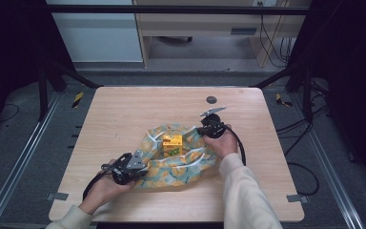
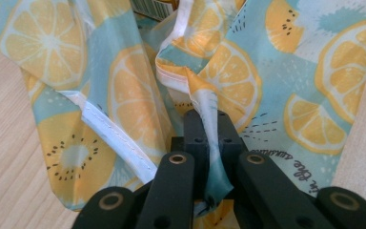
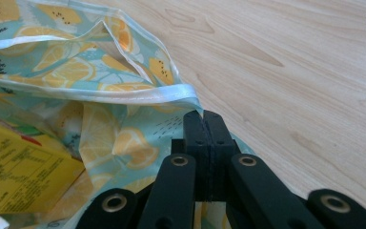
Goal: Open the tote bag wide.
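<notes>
Both grippers pinch the lemon-print bag (image 1: pixel 178 160) lying on the table (image 1: pixel 124 114): the left gripper (image 2: pixel 208 125) clamps a fold at the bag's near-left corner, the right gripper (image 3: pixel 204 123) is closed on its white-trimmed far-right rim. Inside the bag stands a yellow carton (image 1: pixel 172 144).

Each hand carries black tongs: the left tongs (image 1: pixel 145 168) sit at about 7 o'clock in the high view, the right tongs (image 1: pixel 201 130) near 2 o'clock. Each pair wears a grey three-cornered plate on top and trails a black cable. In the gripper views the jaws are matte black bars on angled black links, pinned with brass-coloured ringed rivets and small dark screw holes. Both forearms wear cream long sleeves.
</notes>
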`<state>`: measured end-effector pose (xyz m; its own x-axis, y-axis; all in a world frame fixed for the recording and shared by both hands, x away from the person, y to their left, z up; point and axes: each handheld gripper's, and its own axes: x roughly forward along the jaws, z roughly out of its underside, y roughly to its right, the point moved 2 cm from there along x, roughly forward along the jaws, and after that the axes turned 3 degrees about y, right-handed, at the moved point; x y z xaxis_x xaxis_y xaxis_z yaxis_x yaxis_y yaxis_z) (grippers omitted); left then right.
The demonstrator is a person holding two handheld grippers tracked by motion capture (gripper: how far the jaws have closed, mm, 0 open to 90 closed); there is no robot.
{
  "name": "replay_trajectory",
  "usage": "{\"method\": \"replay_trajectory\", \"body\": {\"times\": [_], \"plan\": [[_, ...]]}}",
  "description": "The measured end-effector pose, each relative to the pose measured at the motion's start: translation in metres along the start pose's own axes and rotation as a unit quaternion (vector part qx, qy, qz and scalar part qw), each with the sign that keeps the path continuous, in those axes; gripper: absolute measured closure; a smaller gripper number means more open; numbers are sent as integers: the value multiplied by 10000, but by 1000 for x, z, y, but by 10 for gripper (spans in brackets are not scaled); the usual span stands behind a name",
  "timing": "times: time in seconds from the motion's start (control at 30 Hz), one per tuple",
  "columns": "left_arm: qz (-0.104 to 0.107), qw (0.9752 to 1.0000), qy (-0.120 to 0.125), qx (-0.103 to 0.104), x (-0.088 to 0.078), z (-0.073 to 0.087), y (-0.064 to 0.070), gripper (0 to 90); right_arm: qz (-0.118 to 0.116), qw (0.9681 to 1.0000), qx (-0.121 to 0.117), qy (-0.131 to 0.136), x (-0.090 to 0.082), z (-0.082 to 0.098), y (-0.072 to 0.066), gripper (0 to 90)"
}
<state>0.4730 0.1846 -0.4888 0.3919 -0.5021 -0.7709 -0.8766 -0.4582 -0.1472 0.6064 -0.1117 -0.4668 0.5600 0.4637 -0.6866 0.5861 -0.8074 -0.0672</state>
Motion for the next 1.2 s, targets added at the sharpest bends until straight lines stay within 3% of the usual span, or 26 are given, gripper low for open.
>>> {"method": "replay_trajectory", "body": {"times": [0.07, 0.13, 0.17, 0.3, 0.43, 0.57, 0.67, 0.77, 0.83, 1.0, 1.07, 1.2], "plan": [[57, 10000, -57, 41, 0, 0, 1, 870, -2, 10000, -23, 1, 0, 0, 0, 888], [60, 10000, -4, 0, 0, 0, 2, 844, 11, 9999, 6, 117, -5, -2, 1, 754], [46, 10000, 25, -5, -2, -1, 2, 844, 11, 9999, 6, 117, -5, -2, 1, 754], [-102, 9993, 336, -89, -10, -6, 1, 658, 101, 9990, 104, 431, -20, -8, 0, 489], [-205, 9973, 671, -200, -22, -15, 1, 470, 141, 9980, 7, 611, -39, -11, -5, 358], [-240, 9951, 918, -290, -32, -25, 0, 378, 126, 9969, -14, 772, -56, -12, -10, 301], [-321, 9934, 1058, -295, -39, -32, -4, 365, 64, 9966, -73, 822, -69, -9, -18, 283], [-543, 9915, 1123, -364, -42, -40, -16, 373, 22, 9964, -187, 822, -78, 1, -29, 268], [-729, 9904, 1120, -365, -40, -44, -24, 394, -26, 9965, -267, 793, -83, 11, -36, 251], [-940, 9886, 1083, -452, -33, -52, -46, 407, -54, 9973, -277, 680, -91, 40, -50, 197], [-975, 9890, 1008, -476, -26, -53, -53, 415, -52, 9979, -216, 601, -92, 57, -52, 188], [-946, 9907, 779, -590, -12, -49, -65, 460, -36, 9990, -87, 448, -90, 73, -53, 173]]}}
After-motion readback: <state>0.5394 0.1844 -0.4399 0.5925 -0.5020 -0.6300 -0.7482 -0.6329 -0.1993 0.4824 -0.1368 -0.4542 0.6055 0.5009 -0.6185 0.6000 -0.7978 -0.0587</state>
